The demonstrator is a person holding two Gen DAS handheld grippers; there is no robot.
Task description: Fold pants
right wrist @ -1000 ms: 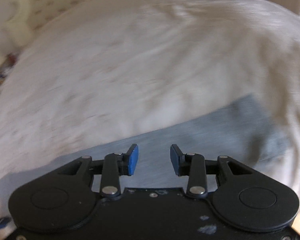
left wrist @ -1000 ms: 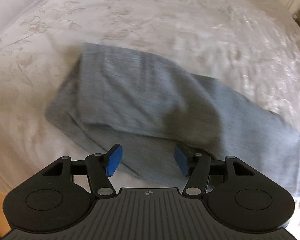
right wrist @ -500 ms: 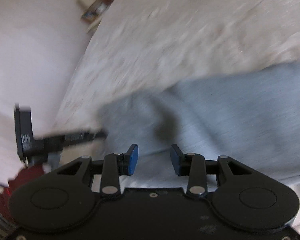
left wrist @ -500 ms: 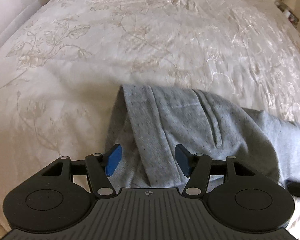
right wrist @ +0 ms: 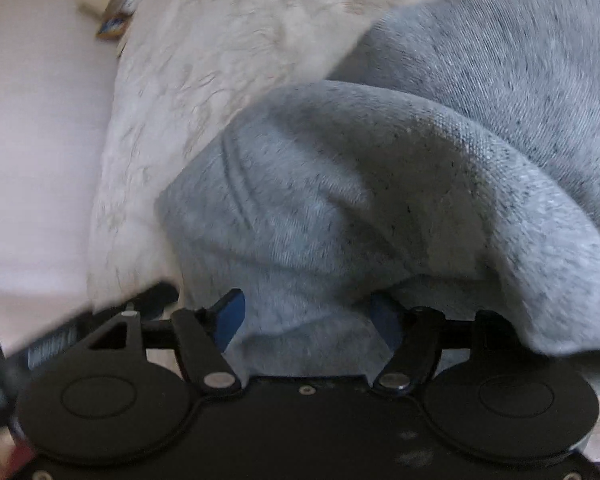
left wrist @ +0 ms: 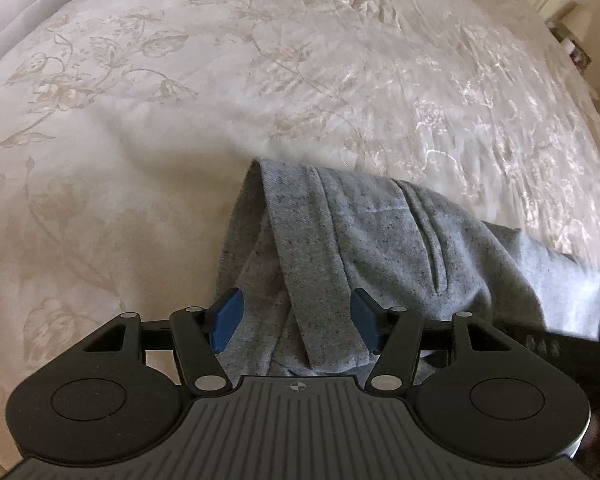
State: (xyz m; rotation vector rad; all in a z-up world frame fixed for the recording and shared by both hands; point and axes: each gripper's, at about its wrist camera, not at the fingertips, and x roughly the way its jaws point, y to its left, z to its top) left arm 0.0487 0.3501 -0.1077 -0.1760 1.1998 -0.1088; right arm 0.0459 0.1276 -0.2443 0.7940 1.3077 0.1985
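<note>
Grey heathered pants [left wrist: 380,248] lie bunched on a cream floral bedspread [left wrist: 260,60]. In the left wrist view my left gripper [left wrist: 296,320] is open, its blue pads on either side of a folded strip of the cloth near the pants' left end. In the right wrist view my right gripper [right wrist: 306,318] is open and pushed into a raised hump of the same pants [right wrist: 340,184]; cloth drapes over its right finger. The other gripper's black body shows at the right edge of the left wrist view [left wrist: 556,348].
The bedspread stretches far ahead and to the left of the pants. A nightstand with small items [left wrist: 572,44] stands past the bed's far right corner. In the right wrist view a pale wall or floor [right wrist: 32,120] lies left of the bed edge.
Both grippers have closed in on the pants. The left one swung to the pants' left end and now straddles the cloth. The right one moved from over the bed into the bunched cloth.
</note>
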